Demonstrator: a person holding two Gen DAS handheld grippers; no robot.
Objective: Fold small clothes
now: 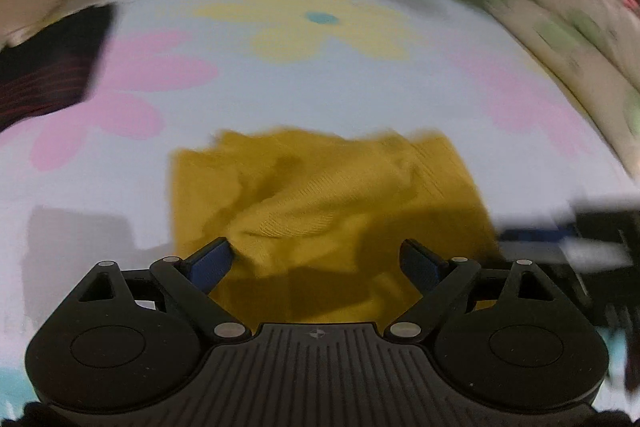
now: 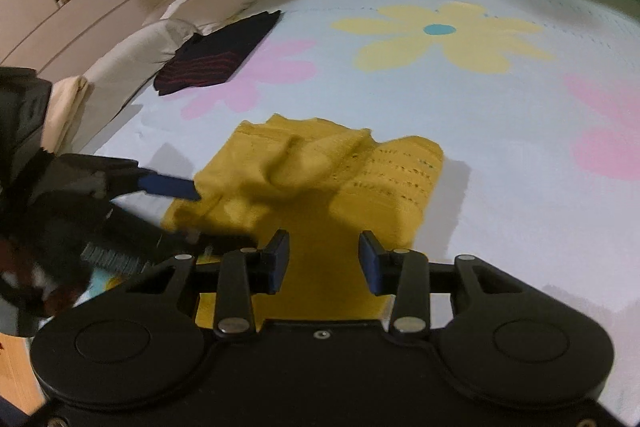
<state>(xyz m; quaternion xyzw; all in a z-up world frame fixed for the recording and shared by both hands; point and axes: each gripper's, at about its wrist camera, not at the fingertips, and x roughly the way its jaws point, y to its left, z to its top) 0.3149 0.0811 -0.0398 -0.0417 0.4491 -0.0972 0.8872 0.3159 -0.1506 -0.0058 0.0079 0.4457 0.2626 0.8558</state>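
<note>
A mustard-yellow knitted garment (image 1: 320, 203) lies crumpled and partly folded on the pale blue flowered bedspread (image 1: 320, 87). My left gripper (image 1: 318, 259) is open just over the garment's near edge, jaws wide apart and holding nothing. In the right wrist view the same garment (image 2: 320, 179) lies ahead, and my right gripper (image 2: 324, 263) is open above its near edge, empty. The left gripper's blue fingertip (image 2: 168, 185) shows at the garment's left edge, touching it.
A folded black garment with red stripes (image 2: 218, 57) lies at the far left of the bedspread (image 2: 480, 131), also in the left wrist view (image 1: 48, 67). Cream pillows (image 2: 132, 59) line the left side. A wooden headboard runs along the back.
</note>
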